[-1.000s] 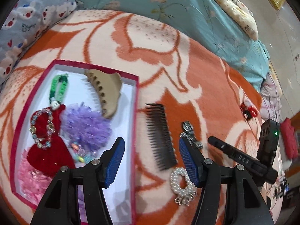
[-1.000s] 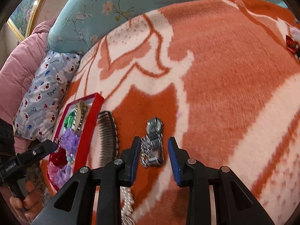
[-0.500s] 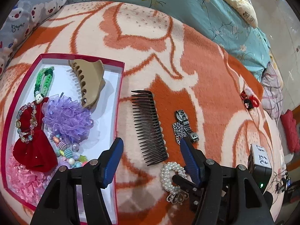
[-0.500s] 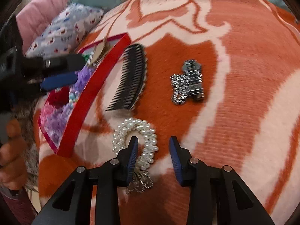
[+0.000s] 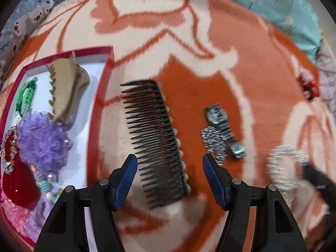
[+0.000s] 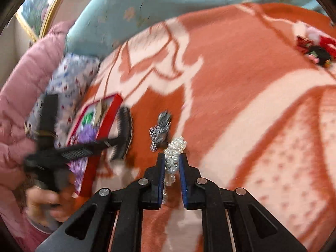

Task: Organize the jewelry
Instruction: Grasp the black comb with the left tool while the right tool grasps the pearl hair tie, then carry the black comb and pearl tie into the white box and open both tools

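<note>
Closing: we see the right gripper [image 6: 172, 163] with its jaws coming together around the pearls [image 6: 175, 149]; the beads sit pinched between the blue pads [image 6: 161, 174], and part of the strand bunches up past the fingertips.
Pearls: we place them to the right of the comb [image 5: 156, 142], beyond the watch [image 5: 222, 132]; in the left wrist view they are a pale blur [image 5: 286, 168] with a dark finger of the right gripper over them.
Left gripper: we see it [image 5: 170, 176] pointing down over the near end of the comb, fingers [image 5: 126, 180] well apart, one on each side of the comb; we cannot tell whether they touch it.
Comb: we see it black, lying flat on the blanket [image 5: 262, 67], teeth pointing toward the box [image 5: 98, 96], just to the right of the box's red rim.
Watch: we see it silver, with a crumpled metal band, lying right of the comb and apart from it.
Box: we see it red-rimmed with a white floor, left of the comb; inside lie a beige claw clip [image 5: 65, 88], a purple scrunchie [image 5: 42, 142], a green piece [image 5: 26, 96], a red bow [image 5: 17, 180] with a bead bracelet [image 5: 8, 147] on it, and something pink [image 5: 14, 216] at the near end.
Far item: we see a small red and black clip [image 5: 308, 88] well to the right of the comb, near the blanket's edge.
Hand: we see it [image 6: 46, 201], blurred, gripping the left gripper's handle in the right wrist view, on the box side of the comb.
</note>
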`<move>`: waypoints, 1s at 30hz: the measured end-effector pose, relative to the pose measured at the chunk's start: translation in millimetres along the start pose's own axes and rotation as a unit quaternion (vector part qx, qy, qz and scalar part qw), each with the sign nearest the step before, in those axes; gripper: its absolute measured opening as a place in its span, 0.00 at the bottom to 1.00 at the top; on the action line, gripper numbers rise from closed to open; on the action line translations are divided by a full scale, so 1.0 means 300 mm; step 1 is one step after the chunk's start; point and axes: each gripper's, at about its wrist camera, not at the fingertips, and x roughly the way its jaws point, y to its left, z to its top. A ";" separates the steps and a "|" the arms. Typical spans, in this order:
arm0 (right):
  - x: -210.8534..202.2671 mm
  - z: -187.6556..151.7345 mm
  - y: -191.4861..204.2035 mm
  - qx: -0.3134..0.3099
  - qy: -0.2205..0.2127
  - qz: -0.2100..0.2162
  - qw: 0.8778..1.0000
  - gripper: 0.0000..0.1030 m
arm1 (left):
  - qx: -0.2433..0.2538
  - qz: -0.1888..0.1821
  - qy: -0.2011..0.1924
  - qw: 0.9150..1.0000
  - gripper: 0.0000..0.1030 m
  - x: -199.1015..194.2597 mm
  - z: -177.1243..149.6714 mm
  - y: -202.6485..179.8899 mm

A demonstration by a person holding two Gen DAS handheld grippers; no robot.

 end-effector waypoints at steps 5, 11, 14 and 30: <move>-0.035 0.018 -0.009 0.009 -0.016 0.015 1.000 0.12 | 0.036 0.059 -0.012 0.998 0.60 0.049 0.009 -0.076; -0.028 0.013 -0.003 0.013 -0.014 0.025 0.999 0.12 | 0.045 0.032 -0.029 0.998 0.46 0.025 -0.006 -0.074; -0.035 0.012 0.006 0.013 -0.016 0.028 0.999 0.12 | 0.033 -0.010 -0.042 0.999 0.45 -0.026 -0.023 -0.034; -0.052 0.021 0.139 -0.016 -0.022 0.045 0.999 0.12 | -0.006 -0.065 -0.107 0.992 0.45 -0.360 -0.157 0.168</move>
